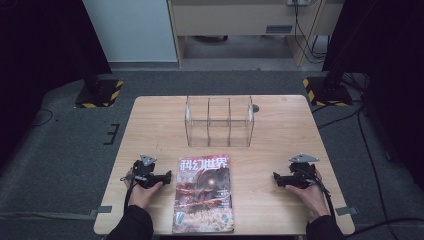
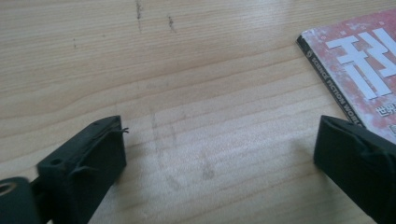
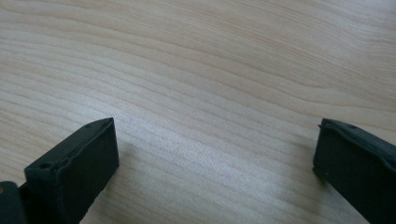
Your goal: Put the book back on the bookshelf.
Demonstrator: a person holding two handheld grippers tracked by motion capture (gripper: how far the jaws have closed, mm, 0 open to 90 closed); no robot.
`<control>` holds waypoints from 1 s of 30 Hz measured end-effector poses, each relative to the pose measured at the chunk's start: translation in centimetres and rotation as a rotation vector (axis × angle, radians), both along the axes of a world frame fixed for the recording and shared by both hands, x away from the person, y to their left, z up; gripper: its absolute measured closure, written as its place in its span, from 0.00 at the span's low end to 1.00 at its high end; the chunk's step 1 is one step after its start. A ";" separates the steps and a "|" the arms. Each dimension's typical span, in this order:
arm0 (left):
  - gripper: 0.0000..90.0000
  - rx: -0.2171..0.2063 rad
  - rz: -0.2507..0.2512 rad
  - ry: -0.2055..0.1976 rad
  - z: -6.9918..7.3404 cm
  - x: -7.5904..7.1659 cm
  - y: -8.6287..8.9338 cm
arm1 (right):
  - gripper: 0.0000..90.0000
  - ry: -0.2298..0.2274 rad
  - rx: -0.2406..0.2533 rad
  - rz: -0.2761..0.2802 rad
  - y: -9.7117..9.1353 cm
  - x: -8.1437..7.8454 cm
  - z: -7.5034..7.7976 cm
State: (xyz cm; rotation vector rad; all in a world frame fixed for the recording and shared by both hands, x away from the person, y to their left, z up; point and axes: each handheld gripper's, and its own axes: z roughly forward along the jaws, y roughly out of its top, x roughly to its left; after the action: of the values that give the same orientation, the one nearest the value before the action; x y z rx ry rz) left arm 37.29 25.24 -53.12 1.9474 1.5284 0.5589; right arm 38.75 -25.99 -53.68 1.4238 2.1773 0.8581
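A magazine [image 1: 204,193] with a red cover and white characters lies flat on the wooden table [image 1: 280,135], near its front edge. Just left of it rests my left gripper [image 1: 168,175], open, jaws pointing at the magazine; in the left gripper view the magazine's corner [image 2: 359,70] lies beyond the right jaw and bare wood sits between the jaws. My right gripper [image 1: 275,177] rests right of the magazine, open, with only wood grain between its jaws [image 3: 215,154]. A clear plastic organiser [image 1: 219,121] with three compartments stands behind the magazine.
Two stand bases with yellow-black tape [image 1: 99,93] [image 1: 326,90] sit on the grey floor beyond the table's far corners. Cables [image 1: 370,145] run along the floor at the right. A wooden desk [image 1: 240,20] stands further back.
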 end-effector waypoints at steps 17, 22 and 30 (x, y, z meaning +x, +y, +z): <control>0.13 -0.064 -0.016 -0.091 2.1 -0.9 -0.3 | 0.11 -0.041 0.061 -0.012 1.1 -0.8 2.7; 0.15 -0.083 -0.028 -0.108 2.4 -1.2 -0.6 | 0.11 -0.034 0.066 -0.009 1.8 -1.0 3.1; 0.16 -0.093 -0.079 -0.131 2.9 -1.9 -1.8 | 0.12 -0.065 0.114 0.018 3.5 -1.5 4.2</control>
State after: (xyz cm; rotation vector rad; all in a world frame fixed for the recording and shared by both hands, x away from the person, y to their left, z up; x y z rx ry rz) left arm 35.39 23.43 -50.18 1.8541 1.3658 0.5600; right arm 37.21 -22.49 -49.50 1.4099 2.1259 1.0356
